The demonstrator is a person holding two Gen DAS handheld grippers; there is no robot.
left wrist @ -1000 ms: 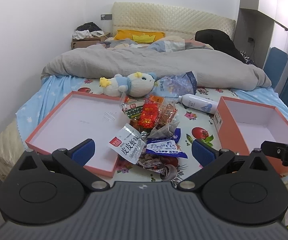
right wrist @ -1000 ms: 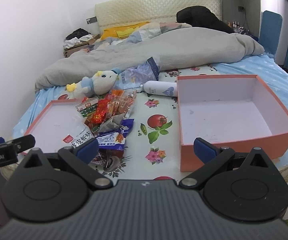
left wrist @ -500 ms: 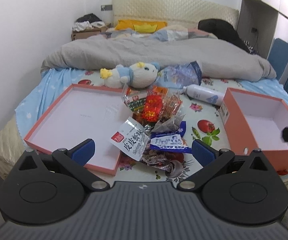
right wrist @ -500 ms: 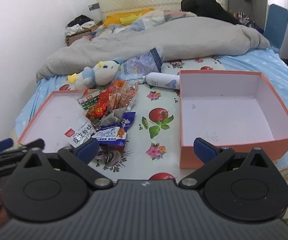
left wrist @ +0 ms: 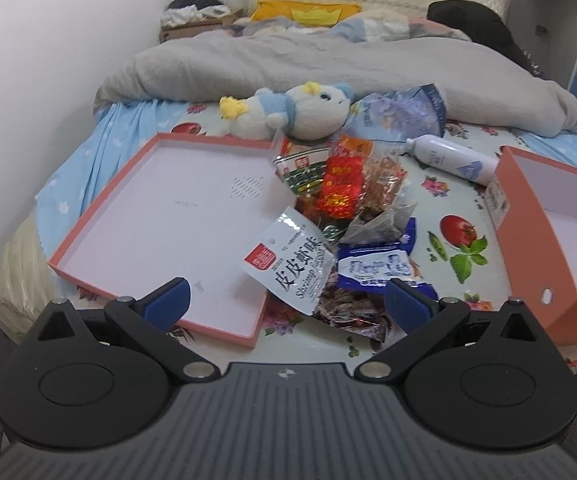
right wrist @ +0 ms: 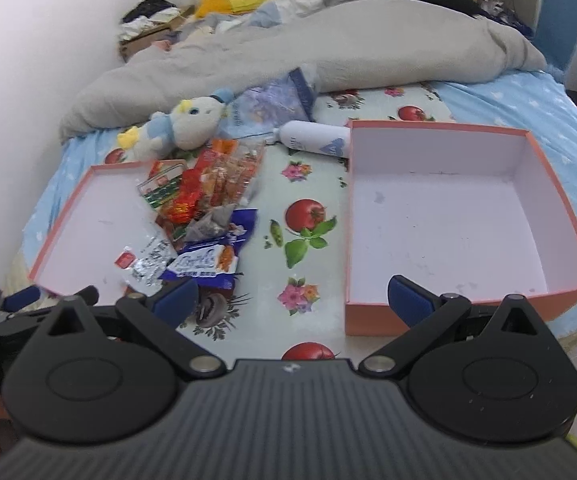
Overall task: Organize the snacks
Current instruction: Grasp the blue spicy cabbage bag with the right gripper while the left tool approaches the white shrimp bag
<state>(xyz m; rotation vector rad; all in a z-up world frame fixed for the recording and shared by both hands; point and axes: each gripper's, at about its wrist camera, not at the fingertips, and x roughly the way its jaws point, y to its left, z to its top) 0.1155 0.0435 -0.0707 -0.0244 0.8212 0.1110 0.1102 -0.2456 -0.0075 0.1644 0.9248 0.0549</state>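
We hold both grippers, left gripper [left wrist: 286,300] and right gripper [right wrist: 292,294], spread wide and empty, snack pile [left wrist: 340,216] lying left of the deep box [right wrist: 448,220].

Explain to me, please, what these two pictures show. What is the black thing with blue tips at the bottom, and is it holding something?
It is no robot. A person carries a hand-held tool in each hand, and each tool has a camera that looks forward along its two blue-tipped fingers. One picture comes from the left gripper, the other from the right gripper. Both are open and hold nothing.

They look at a bed. On it lies a pile of snack packets. To one side is a shallow pink box lid, which a white packet partly overlaps. To the other side is a deeper pink box with nothing in it. Behind the pile lie a plush toy, a white bottle and a grey blanket.
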